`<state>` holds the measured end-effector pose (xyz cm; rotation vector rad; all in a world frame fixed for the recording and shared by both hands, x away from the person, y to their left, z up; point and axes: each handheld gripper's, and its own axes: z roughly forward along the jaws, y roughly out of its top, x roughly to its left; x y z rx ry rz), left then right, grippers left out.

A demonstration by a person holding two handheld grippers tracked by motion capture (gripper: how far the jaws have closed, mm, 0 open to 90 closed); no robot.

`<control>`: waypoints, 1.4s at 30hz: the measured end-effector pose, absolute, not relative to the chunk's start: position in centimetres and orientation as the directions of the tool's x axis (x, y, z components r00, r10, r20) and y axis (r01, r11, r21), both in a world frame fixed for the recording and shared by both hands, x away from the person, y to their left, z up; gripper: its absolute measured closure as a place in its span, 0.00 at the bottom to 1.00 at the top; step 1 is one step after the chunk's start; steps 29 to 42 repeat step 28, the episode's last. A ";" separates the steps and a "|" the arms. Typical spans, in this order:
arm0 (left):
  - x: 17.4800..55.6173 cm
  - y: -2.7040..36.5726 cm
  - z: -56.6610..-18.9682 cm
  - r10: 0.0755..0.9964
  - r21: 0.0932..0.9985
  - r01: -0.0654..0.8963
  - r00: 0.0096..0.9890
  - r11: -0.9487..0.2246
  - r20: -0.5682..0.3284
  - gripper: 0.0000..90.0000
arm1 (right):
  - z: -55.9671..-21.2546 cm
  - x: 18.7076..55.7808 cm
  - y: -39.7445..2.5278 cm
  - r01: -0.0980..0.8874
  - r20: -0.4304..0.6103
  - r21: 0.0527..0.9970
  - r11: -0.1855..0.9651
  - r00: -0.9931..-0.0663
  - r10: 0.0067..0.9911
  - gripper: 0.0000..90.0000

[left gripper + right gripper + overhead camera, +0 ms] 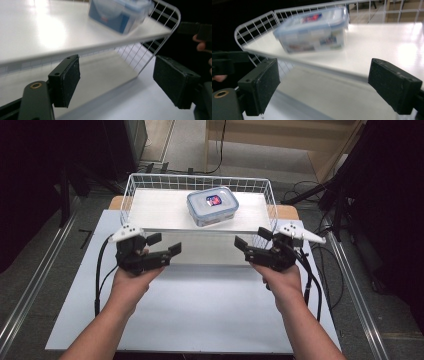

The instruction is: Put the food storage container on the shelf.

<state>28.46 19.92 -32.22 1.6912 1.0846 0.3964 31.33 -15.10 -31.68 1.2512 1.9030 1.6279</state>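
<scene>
I have the bench [200, 320] in front of me, a white top with its near half bare. At its far edge stands a white wire basket [131, 195] with a white shelf board [160, 210] laid in it, raised above the bench so that I can see under the board's near edge. On that board, right of its middle and nearer the far right corner than the left one, sits the lidded plastic box [212, 206], clear with a blue-rimmed lid and a red and blue label on top; nothing touches it. In the left gripper view the box [120, 13] lies at the top, close to the basket's rounded wire corner [172, 15], and in the right gripper view the box [312, 32] sits near the other rounded corner [244, 30]. My left gripper [162, 247] hangs over the bench just short of the board's near left corner, jaws spread wide and holding nothing, its pads [71, 80] clear of the board. My right gripper [250, 242] mirrors it at the near right corner, jaws also spread apart with nothing between them, pads [264, 82] free. Both point inward toward each other, well apart, the box beyond them.
</scene>
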 end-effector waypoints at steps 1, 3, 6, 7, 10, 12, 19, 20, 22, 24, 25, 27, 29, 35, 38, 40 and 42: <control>27.9 20.1 -33.1 0.813 0.883 0.464 0.539 -0.068 -0.221 0.22 | -32.4 30.9 -15.3 0.391 0.261 0.920 -0.032 -0.550 0.793 0.11; 27.0 20.4 -34.5 0.810 0.879 0.466 0.550 -0.098 -0.202 0.22 | -33.8 30.0 -15.6 0.385 0.229 0.923 -0.001 -0.546 0.806 0.11; 25.5 20.9 -37.1 0.812 0.869 0.473 0.559 -0.144 -0.169 0.22 | -36.2 28.6 -16.1 0.380 0.188 0.924 0.044 -0.550 0.814 0.11; 25.0 21.1 -37.9 0.812 0.863 0.479 0.561 -0.163 -0.158 0.22 | -37.0 28.0 -16.3 0.378 0.172 0.924 0.062 -0.554 0.814 0.11; 23.6 21.7 -40.1 0.819 0.848 0.491 0.559 -0.200 -0.130 0.22 | -39.4 26.3 -16.7 0.365 0.129 0.925 0.105 -0.561 0.818 0.10; 22.6 22.2 -41.3 0.825 0.842 0.494 0.554 -0.215 -0.114 0.22 | -40.6 25.2 -17.0 0.358 0.097 0.924 0.138 -0.565 0.819 0.10; 20.7 22.6 -43.9 0.830 0.818 0.483 0.558 -0.311 -0.014 0.19 | -44.4 21.0 -19.0 0.341 0.061 0.927 0.157 -0.549 0.834 0.09; 20.7 22.4 -44.0 0.828 0.815 0.487 0.561 -0.313 -0.016 0.18 | -44.5 20.8 -19.1 0.338 0.043 0.925 0.175 -0.551 0.833 0.09; 21.0 22.0 -44.1 0.821 0.815 0.495 0.570 -0.303 -0.041 0.17 | -44.5 20.9 -19.2 0.335 0.053 0.929 0.160 -0.546 0.836 0.10; 21.1 22.0 -43.9 0.821 0.821 0.497 0.568 -0.282 -0.062 0.16 | -44.4 21.1 -19.1 0.338 0.065 0.930 0.146 -0.543 0.837 0.10; 21.1 22.1 -43.8 0.823 0.823 0.498 0.564 -0.273 -0.068 0.16 | -44.4 21.1 -19.0 0.339 0.071 0.930 0.141 -0.544 0.836 0.10; 21.0 22.3 -43.7 0.830 0.826 0.499 0.553 -0.262 -0.071 0.16 | -44.5 21.0 -18.9 0.335 0.067 0.931 0.147 -0.550 0.833 0.10; 21.0 22.4 -43.6 0.832 0.825 0.499 0.551 -0.264 -0.067 0.16 | -44.5 21.0 -18.9 0.333 0.065 0.931 0.149 -0.554 0.830 0.10; 21.0 22.4 -43.6 0.832 0.825 0.499 0.551 -0.264 -0.067 0.16 | -44.5 21.0 -18.9 0.333 0.065 0.931 0.149 -0.554 0.830 0.10; 21.0 22.4 -43.6 0.832 0.825 0.499 0.551 -0.264 -0.067 0.16 | -44.5 21.0 -18.9 0.333 0.065 0.931 0.149 -0.554 0.830 0.10; 21.0 22.4 -43.6 0.832 0.825 0.499 0.551 -0.264 -0.067 0.16 | -44.5 21.0 -18.9 0.333 0.065 0.931 0.149 -0.554 0.830 0.10; 21.0 22.4 -43.6 0.832 0.825 0.499 0.551 -0.264 -0.067 0.16 | -44.5 21.0 -18.9 0.333 0.065 0.931 0.149 -0.554 0.830 0.10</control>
